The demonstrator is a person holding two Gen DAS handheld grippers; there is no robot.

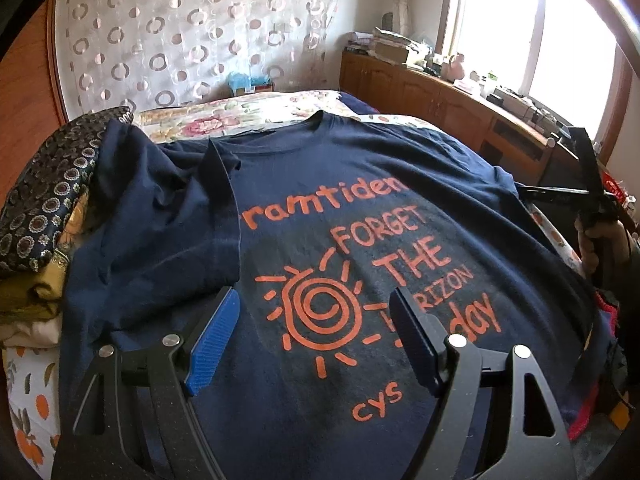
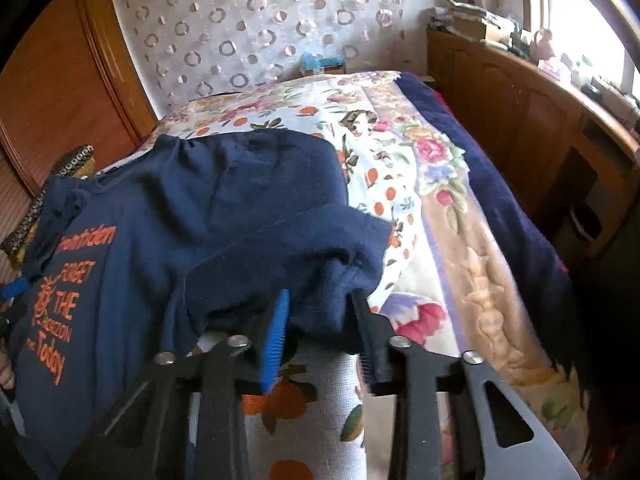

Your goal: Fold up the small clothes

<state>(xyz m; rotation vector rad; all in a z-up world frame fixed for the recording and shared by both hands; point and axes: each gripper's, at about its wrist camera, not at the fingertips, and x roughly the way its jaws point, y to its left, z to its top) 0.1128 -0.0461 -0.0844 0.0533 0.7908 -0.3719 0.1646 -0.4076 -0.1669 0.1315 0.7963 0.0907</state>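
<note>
A navy T-shirt point(image 1: 360, 208) with orange print lies face up on the bed; its left sleeve is folded in over the chest. My left gripper point(image 1: 316, 320) is open and empty, hovering over the sun print. In the right wrist view the shirt's point(image 2: 180, 208) right sleeve and side edge are lifted and bunched. My right gripper point(image 2: 322, 312) stands at that edge with the navy cloth lying between its jaws, which still show a gap. The right gripper also shows at the far right of the left wrist view point(image 1: 592, 196).
The bed point(image 2: 420, 184) has a floral and orange-print cover and a dark blue blanket point(image 2: 500, 200) along its right side. A patterned cushion point(image 1: 48, 192) lies at the left. Wooden cabinets point(image 1: 440, 96) with clutter stand under the window. A curtain point(image 1: 180, 32) hangs behind.
</note>
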